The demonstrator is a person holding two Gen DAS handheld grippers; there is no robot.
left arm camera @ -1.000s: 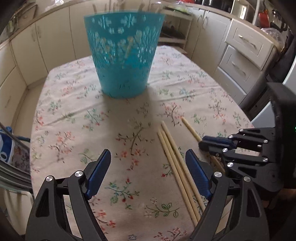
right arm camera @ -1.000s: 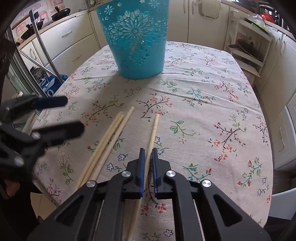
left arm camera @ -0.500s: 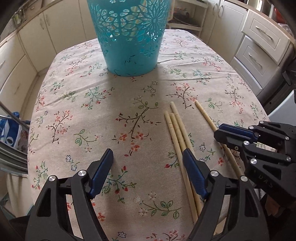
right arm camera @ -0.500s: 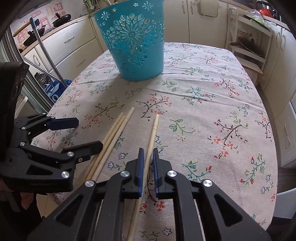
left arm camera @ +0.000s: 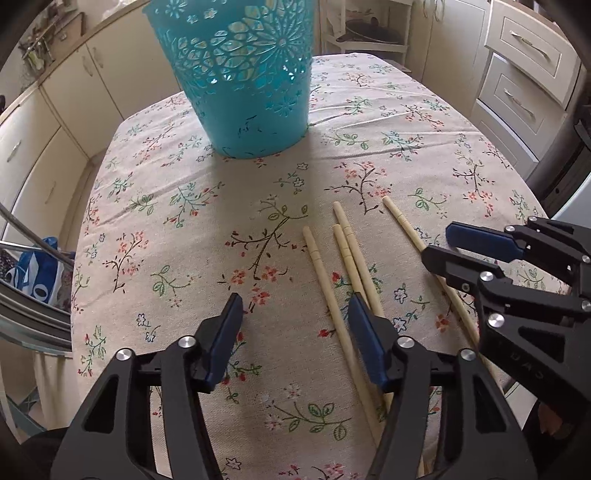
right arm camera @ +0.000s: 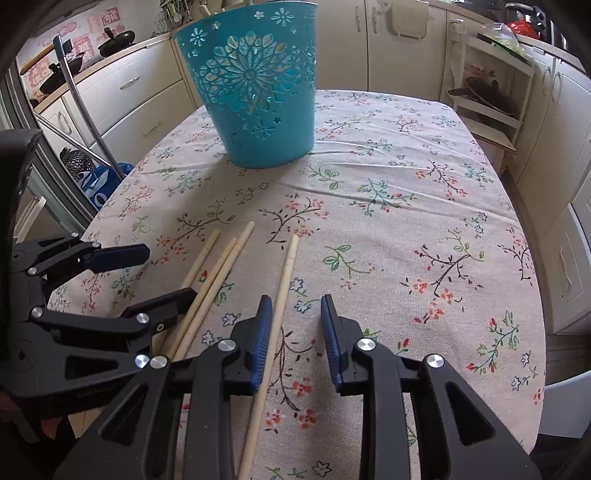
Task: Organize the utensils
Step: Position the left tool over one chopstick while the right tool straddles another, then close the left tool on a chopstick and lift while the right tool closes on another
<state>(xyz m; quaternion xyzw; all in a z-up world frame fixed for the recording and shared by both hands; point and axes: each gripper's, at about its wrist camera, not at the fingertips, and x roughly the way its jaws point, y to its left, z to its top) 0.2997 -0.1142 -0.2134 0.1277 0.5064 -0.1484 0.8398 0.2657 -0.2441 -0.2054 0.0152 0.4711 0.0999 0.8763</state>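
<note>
Little here can truly be read. On the far wall, pink-and-red stickers [right arm camera: 114, 14] carry large characters, possibly Chinese, too small to make out. Beside the table a blue bag [right arm camera: 96, 184] shows bold white print, creased and half hidden, with no whole word legible. The left gripper [right arm camera: 168, 273], jaws closing with one chopstick [left arm camera: 321, 273] lying loose between them, has a line of raised lettering along its black side, too faint to spell. The right gripper [left arm camera: 437, 243], jaws opening around a single chopstick [right arm camera: 282, 288] that lies against its left pad, bears a few pale letters on its body, equally unreadable.
</note>
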